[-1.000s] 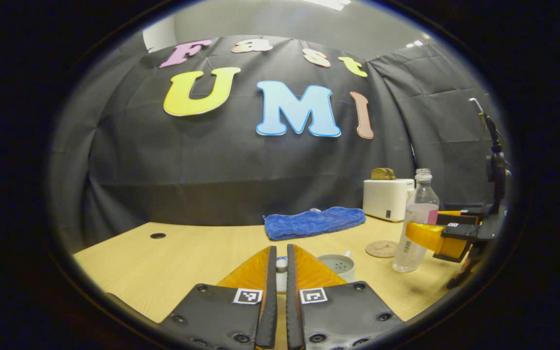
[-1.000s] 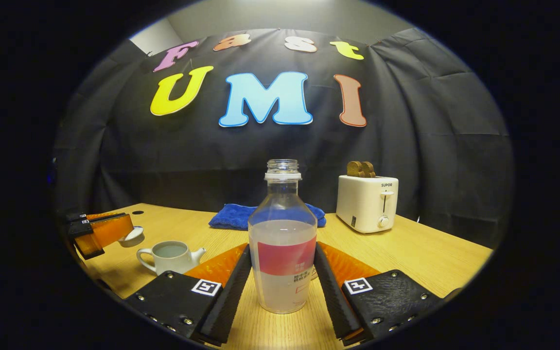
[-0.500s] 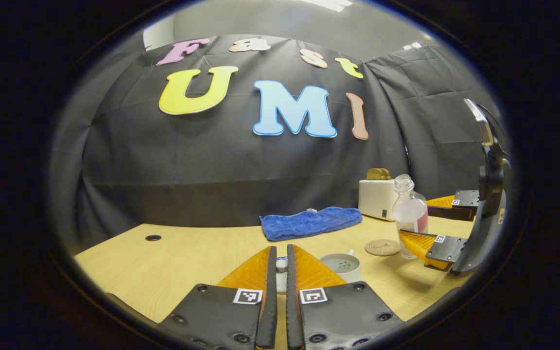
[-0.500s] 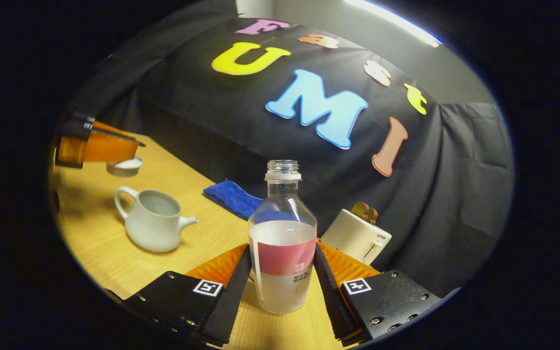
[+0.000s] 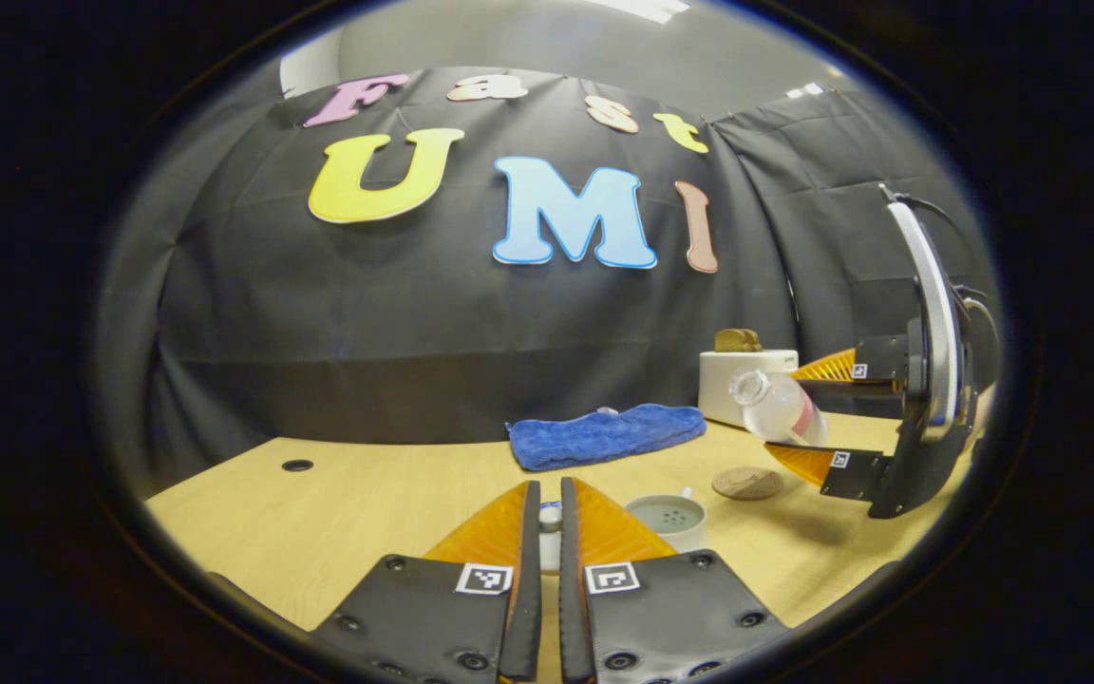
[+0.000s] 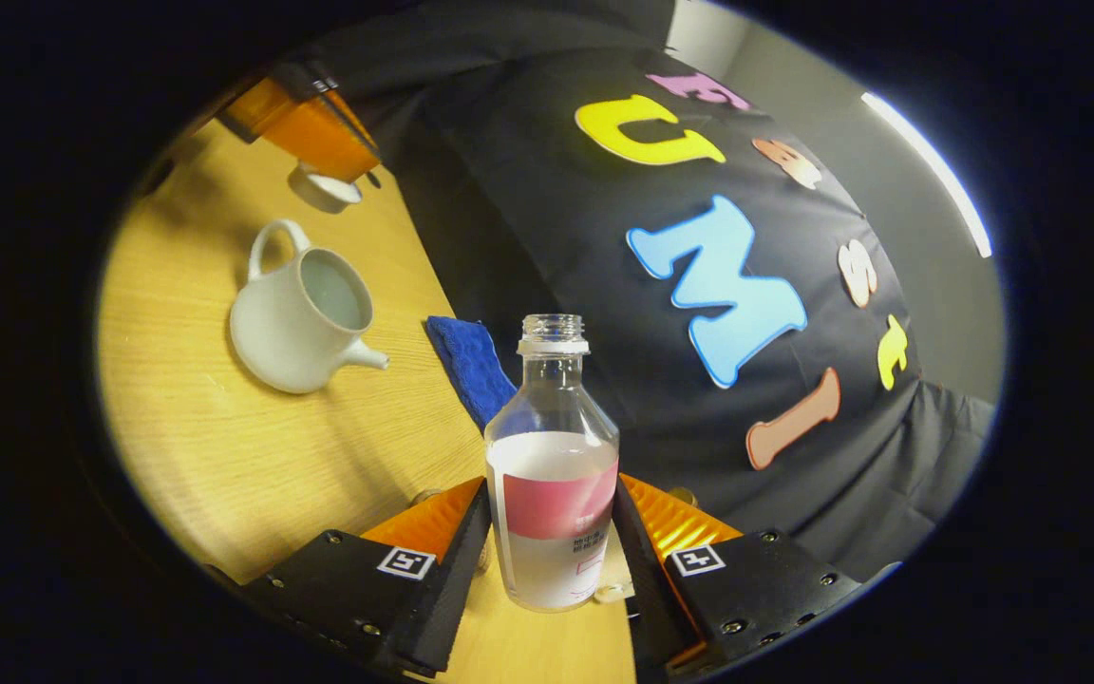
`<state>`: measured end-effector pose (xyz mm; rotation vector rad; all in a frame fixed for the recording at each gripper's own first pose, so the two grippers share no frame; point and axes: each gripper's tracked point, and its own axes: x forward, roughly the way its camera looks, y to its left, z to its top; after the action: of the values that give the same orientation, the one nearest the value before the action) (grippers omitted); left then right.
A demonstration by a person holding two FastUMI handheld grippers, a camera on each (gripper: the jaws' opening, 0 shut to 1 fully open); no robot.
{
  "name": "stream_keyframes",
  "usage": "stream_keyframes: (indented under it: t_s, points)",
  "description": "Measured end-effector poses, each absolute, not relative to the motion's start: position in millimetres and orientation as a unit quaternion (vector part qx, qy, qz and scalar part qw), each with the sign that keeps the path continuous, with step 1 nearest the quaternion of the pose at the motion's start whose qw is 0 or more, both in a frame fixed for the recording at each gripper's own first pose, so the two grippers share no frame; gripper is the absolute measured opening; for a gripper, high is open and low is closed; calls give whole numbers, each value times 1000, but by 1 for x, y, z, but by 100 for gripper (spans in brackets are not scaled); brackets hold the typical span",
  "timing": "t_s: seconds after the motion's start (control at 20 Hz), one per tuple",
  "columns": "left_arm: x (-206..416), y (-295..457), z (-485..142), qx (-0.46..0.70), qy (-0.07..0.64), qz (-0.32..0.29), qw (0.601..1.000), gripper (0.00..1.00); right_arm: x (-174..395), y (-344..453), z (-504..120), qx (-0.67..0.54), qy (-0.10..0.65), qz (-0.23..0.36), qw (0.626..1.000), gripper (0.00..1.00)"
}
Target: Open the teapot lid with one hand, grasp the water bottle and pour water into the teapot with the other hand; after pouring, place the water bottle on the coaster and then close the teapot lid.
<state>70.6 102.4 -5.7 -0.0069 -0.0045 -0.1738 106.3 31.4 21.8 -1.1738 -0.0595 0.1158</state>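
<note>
Right gripper point(image 6: 552, 560): clamped on the water bottle point(image 6: 552, 475), which is tipped toward the teapot, mouth uncapped.
Left gripper point(image 5: 550, 532): closed on the lid point(image 5: 550, 518), which is held up off the table point(image 5: 367, 494).
Teapot point(image 6: 295, 318): left open on the table, water visible inside.
Coaster point(image 5: 746, 483): bare, just beyond the teapot.
Progress: lid removed, bottle grasped; pouring judged under way or imminent. Bottle placement and lid closing remain.
</note>
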Motion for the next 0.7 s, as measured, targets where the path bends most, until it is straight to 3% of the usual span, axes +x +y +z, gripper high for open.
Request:
stream_keyframes:
  t_s: [0.45, 0.7]
  points:
    - [71, 115, -6, -3, -1, -71, 997, 14, 110, 58, 34, -716, -92, 94, 685, 75]
    - [71, 115, -6, -3, -1, -71, 997, 15, 114, 67, 38, -764, -114, 95, 628, 74]
